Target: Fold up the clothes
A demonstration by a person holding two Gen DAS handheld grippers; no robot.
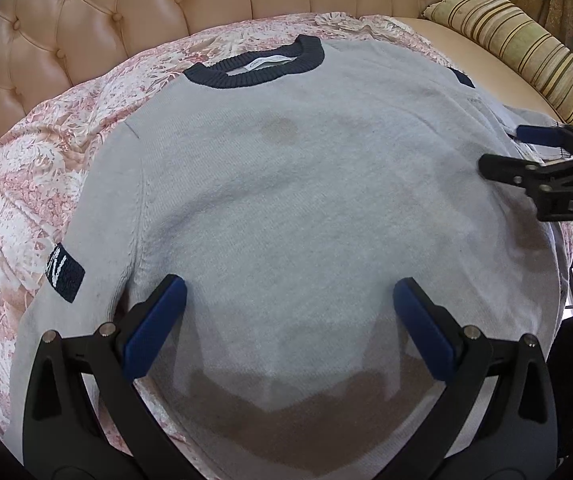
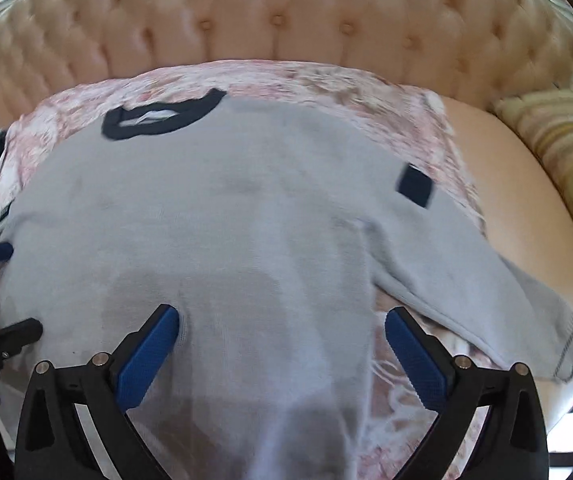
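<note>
- The grey sweater [image 1: 286, 200] lies spread flat, collar [image 1: 254, 66] away from both tools, on a pink floral cover [image 1: 38, 168] over a tufted sofa [image 1: 126, 4]. No fold shows in either view.
- The left gripper [image 1: 290, 312] stands wide open over the lower body of the sweater, its blue pads [image 1: 156, 324] apart with nothing between them.
- The right gripper [image 2: 282, 344] is likewise spread wide and empty. Its left finger sits over the sweater's body, its right finger over the cover, with the side seam between them.
- The right sleeve [image 2: 486, 300] trails outward beyond that tool, its cuff [image 2: 570, 348] near the cover's edge. The left sleeve, with a dark patch [image 1: 64, 278], lies outside the left tool.
- Risk, as I judge it: closing on the knit here could pinch the cover along with the sweater and drag both.
- A grab of one layer only would let the lower layer lag, giving a skewed fold.
- The right view is blurred, so a fast approach may miss the seam.
</note>
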